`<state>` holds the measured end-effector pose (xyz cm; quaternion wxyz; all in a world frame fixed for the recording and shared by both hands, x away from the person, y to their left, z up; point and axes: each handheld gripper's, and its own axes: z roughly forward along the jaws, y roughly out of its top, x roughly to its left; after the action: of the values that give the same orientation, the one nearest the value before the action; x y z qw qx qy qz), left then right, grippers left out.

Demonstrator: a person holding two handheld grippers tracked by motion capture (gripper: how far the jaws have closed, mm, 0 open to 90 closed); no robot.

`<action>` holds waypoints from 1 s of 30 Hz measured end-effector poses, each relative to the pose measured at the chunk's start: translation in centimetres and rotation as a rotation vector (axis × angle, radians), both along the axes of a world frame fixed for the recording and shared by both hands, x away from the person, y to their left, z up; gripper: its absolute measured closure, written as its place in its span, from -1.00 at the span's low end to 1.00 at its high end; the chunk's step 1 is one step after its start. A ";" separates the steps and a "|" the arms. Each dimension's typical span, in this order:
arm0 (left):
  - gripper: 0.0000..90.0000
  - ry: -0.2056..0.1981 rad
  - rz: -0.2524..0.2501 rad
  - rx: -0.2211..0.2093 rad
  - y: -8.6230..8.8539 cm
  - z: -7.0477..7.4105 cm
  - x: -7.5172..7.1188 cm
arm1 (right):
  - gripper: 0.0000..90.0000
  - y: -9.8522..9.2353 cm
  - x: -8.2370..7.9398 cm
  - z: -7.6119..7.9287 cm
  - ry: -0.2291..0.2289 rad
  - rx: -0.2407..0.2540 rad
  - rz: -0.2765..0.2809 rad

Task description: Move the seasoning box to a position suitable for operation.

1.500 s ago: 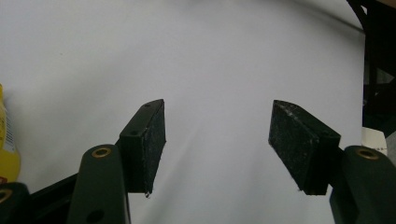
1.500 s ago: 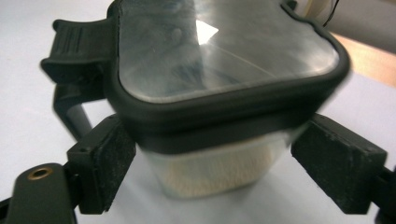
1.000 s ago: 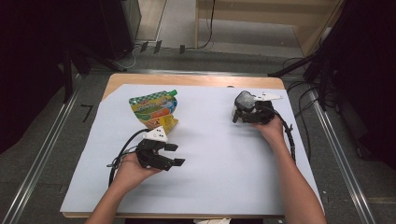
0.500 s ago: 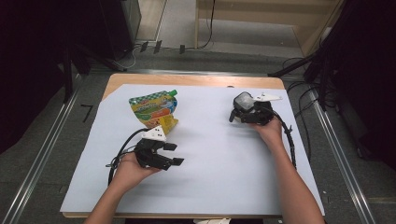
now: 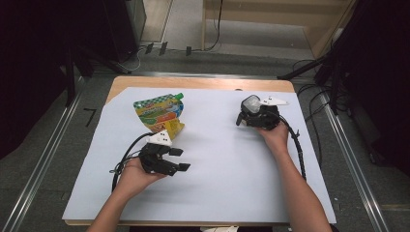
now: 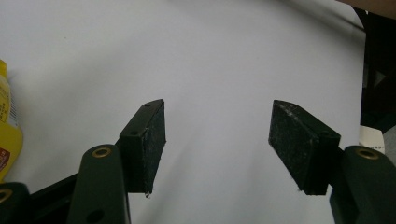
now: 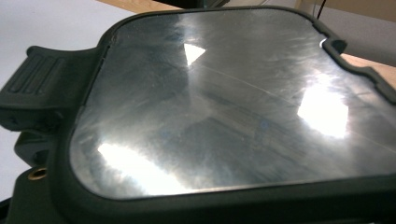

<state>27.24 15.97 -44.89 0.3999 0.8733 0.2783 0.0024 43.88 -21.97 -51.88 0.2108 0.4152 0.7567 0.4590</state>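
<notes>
A colourful drink pouch [image 5: 158,112] with a green cap lies flat on the white sheet at the back left; its yellow edge [image 6: 6,135] shows in the left gripper view. Just in front of the pouch my left gripper [image 5: 181,159] rests low over the sheet, open, its jaws pointing right. Nothing but bare sheet lies between its pads [image 6: 149,144]. At the back right my right gripper [image 5: 248,114] carries a black-framed thing with a glossy face [image 5: 251,103]. That face [image 7: 224,116] covers the jaws in the right gripper view.
The white sheet [image 5: 227,183] covers most of the wooden table [image 5: 203,83]. Black cables [image 5: 296,145] trail from both grippers. Metal rails [image 5: 43,159] run along both sides, and dark equipment stands behind.
The right hand has edged slightly to the left with the glossy-faced thing. The left hand and the pouch have stayed where they were.
</notes>
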 end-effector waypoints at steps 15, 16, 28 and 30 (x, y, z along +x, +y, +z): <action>-0.17 0.006 0.002 -0.016 0.0 0.0 0.4 | -0.66 -0.3 -1.2 1.4 -0.018 0.025 0.012; -0.17 0.006 0.003 -0.020 0.0 0.1 0.4 | -0.66 -0.3 -1.4 1.5 -0.017 0.029 0.016; -0.17 0.015 -0.007 -0.038 -0.1 0.3 1.1 | -0.66 0.3 -5.5 3.6 -0.014 0.037 0.087; -0.17 0.018 -0.012 -0.042 -0.1 0.3 1.3 | -0.66 0.7 -6.4 3.7 -0.006 0.031 0.103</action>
<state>28.53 15.83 -44.57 0.4156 0.8664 0.2765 -0.0136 37.48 -21.31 -48.17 0.1826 0.3773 0.7691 0.4824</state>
